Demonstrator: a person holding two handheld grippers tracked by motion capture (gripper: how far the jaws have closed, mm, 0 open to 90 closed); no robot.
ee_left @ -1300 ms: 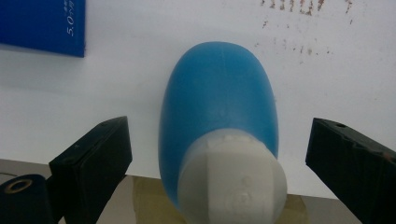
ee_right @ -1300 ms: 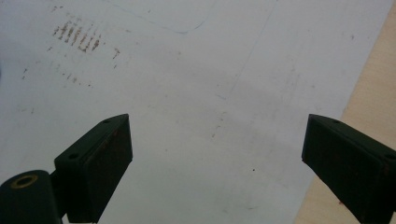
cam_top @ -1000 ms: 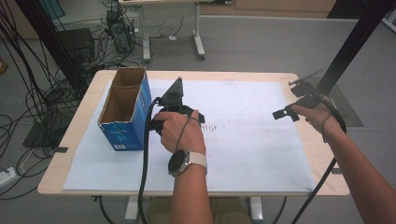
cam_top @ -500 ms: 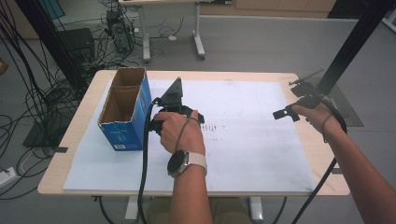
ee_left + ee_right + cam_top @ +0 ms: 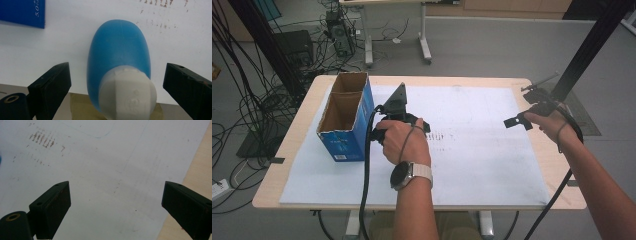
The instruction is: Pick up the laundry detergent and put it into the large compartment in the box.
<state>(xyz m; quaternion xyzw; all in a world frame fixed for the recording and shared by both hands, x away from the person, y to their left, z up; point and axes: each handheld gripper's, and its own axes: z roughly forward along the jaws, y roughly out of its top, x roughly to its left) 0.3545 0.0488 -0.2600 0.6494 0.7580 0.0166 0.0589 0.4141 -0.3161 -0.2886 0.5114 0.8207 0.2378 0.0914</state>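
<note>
Left tongs [image 5: 116,82] gape wide around the lying blue bottle [image 5: 119,55]; right tongs [image 5: 116,205] hover wide.

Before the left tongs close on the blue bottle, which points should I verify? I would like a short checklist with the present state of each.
1. Left tongs open wide: ok.
2. Blue bottle between the jaws, white cap toward the camera: ok.
3. Jaws apart from the bottle on both sides: ok.
4. Bottle lying on the white sheet, nothing beside it in the jaws' path: ok.
5. Right tongs open, holding nothing, over the sheet: ok.
6. Cardboard box open on top: ok; what lies inside: cannot tell.
</note>
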